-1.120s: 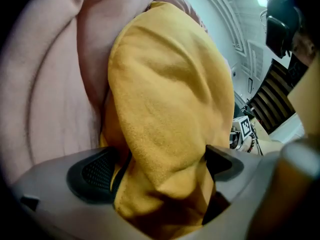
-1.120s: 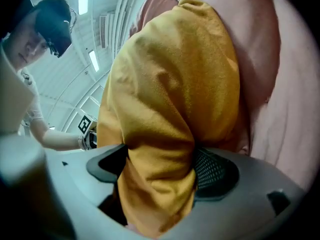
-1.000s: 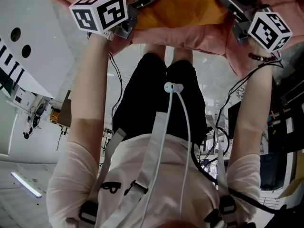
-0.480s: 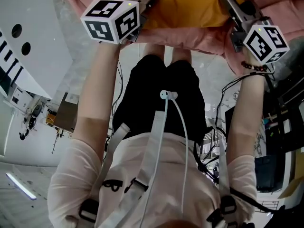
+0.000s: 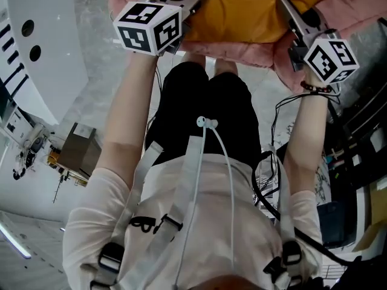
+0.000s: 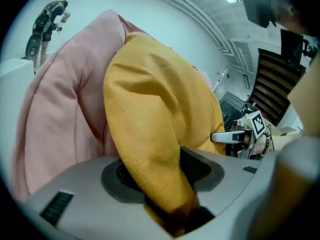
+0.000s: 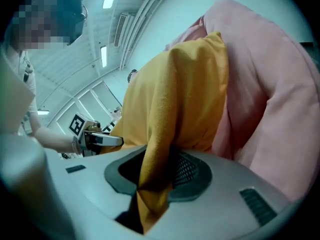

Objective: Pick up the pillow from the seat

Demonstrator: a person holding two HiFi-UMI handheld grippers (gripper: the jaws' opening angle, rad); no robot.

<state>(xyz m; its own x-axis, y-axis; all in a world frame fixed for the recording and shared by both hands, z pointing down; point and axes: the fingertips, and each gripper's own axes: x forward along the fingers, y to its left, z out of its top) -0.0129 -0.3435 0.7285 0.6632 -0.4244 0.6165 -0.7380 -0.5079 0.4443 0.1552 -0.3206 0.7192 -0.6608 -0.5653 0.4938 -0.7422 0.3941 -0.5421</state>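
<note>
**Both grippers clamped on the mustard pillow**

The left gripper (image 6: 160, 176) pinches one edge of the mustard-yellow pillow (image 5: 242, 11). Its jaws have just been closing, and a fold of the cover is squeezed between the pads. The right gripper (image 7: 157, 171) bites the opposite edge. Its jaws have also just been closing, and a gathered fold hangs down between them. The pillow spans from one tool to the other and bulges out ahead of both sets of tips. Beyond it, and to the outer side of each gripper, lies the pink padded seat (image 6: 60, 99). The pillow's far face is close against the seat, but whether it rests on it cannot be told. From each gripper the other shows past the pillow's near face.
</note>
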